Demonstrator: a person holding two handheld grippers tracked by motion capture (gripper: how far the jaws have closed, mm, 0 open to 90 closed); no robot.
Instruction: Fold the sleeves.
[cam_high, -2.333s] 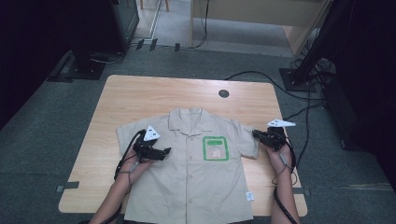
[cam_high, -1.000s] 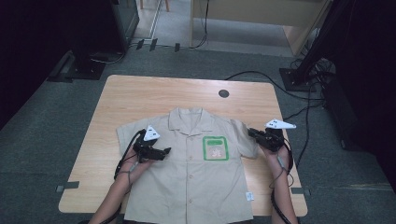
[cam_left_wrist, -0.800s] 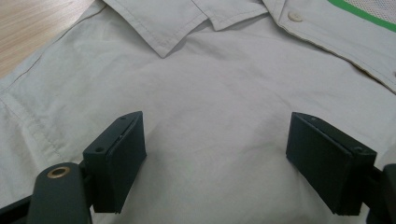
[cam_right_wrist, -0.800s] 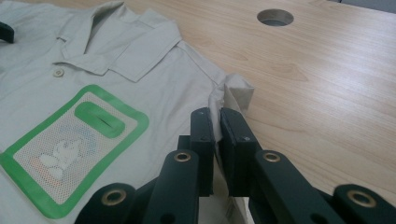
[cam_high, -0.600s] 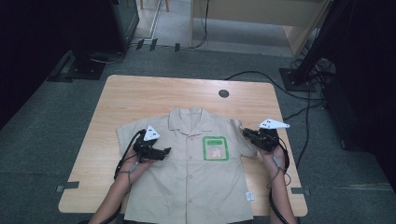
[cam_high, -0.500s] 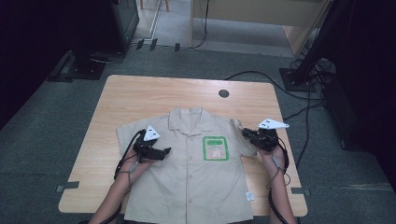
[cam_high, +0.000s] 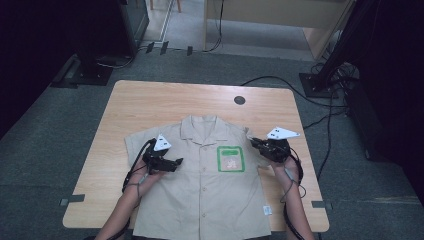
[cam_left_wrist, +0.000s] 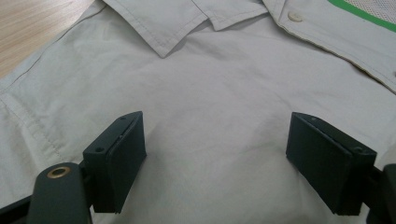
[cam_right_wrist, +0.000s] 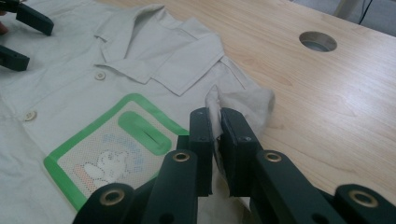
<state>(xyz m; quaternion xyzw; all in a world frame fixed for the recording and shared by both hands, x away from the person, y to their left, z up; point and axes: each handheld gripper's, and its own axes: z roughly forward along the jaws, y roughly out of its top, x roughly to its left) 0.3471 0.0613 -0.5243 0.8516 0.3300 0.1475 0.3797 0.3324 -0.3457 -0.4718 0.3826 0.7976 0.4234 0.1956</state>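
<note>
Altogether: one shirt (cam_high: 202, 187), one table (cam_high: 165, 102), two hand-held grippers.

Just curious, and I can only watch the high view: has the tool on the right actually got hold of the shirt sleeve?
Observer: Yes. In the right gripper view the right gripper has its fingers shut on a bunched fold of the sleeve.
Operator: And the other tool?
Observer: The left gripper is wide open over the shirt front, pinching nothing.
Operator: What's on that green pocket?
Observer: A mesh patch with a small cartoon figure.
</note>
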